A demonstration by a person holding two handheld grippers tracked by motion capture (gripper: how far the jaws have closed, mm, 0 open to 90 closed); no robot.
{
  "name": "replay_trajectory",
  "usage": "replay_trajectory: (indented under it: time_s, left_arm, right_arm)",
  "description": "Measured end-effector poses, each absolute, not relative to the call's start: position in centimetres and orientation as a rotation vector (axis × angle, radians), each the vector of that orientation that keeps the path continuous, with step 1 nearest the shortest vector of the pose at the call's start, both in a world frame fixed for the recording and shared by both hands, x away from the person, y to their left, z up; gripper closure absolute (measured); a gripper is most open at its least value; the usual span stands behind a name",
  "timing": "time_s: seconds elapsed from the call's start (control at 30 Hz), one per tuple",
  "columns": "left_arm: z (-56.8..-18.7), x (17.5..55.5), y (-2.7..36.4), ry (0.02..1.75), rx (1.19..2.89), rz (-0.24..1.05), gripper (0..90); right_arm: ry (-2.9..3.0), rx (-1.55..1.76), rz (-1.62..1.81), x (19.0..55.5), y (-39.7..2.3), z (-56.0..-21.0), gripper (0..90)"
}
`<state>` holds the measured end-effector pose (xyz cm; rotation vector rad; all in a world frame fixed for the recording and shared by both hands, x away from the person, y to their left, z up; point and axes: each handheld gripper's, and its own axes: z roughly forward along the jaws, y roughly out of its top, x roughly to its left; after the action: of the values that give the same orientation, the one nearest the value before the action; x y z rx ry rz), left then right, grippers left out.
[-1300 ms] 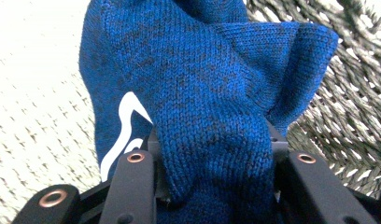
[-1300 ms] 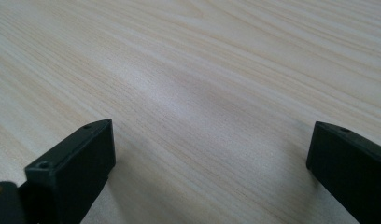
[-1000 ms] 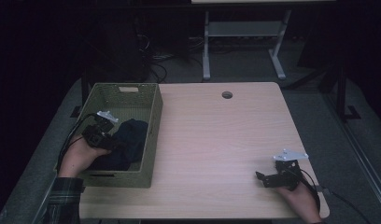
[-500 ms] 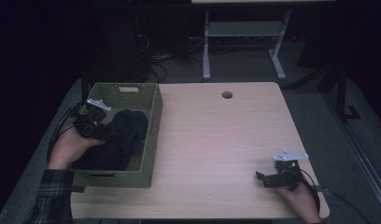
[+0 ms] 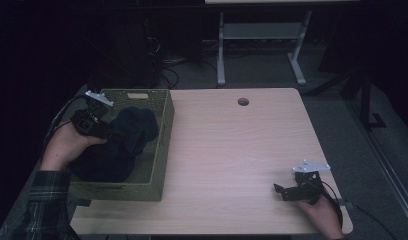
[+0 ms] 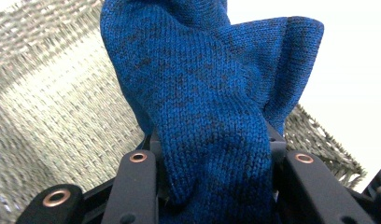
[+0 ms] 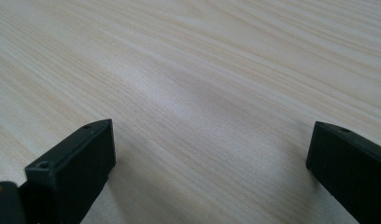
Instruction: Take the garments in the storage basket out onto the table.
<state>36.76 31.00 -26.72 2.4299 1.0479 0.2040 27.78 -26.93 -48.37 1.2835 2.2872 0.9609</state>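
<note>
scene: person working with two handheld grippers at a light wood tabletop [image 5: 232, 150], woven green basket [image 5: 164, 131] sitting on its left side
left gripper: left gripper [image 5: 108, 133] reaching into the basket from its left rim, hand behind it
left fingers: pinching a fold of blue knit garment [image 6: 212, 107]; in the left gripper view the cloth is bunching up between the black fingers and filling the gap
garment location: dark blue knit garment [image 5: 123, 142] sitting mostly inside the basket, one bunch standing up higher by the gripper, the rest piling on the basket floor
garment state: crumpled, no flat part showing, can't tell what kind of garment
right gripper: right gripper [image 5: 281, 191] resting low on the tabletop near the front right corner, well apart from the basket
right fingers: spread wide, nothing between them, bare wood grain [image 7: 202, 93] ahead
progress: judging as early stage; grasp is done, garment is just starting to come up out of the basket
left to do: most of the cloth is lying below the rim, so lifting clear, carrying over to the open tabletop and laying it down all look undone
right hand role: idling for now, probably needed once the garment reaches the tabletop
risk: thick fold could be slipping if only the outer layer is caught
</note>
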Motion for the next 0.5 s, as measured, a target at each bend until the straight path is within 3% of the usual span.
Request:
replay_trajectory:
  time_s: [0.5]
  left_arm:
    - [-23.0, 37.1, 29.5, 0.975, 2.441, 0.24, 60.9]
  right_arm:
    - [2.287, 1.285, 0.961, 27.8, -26.9, -48.4, 1.0]
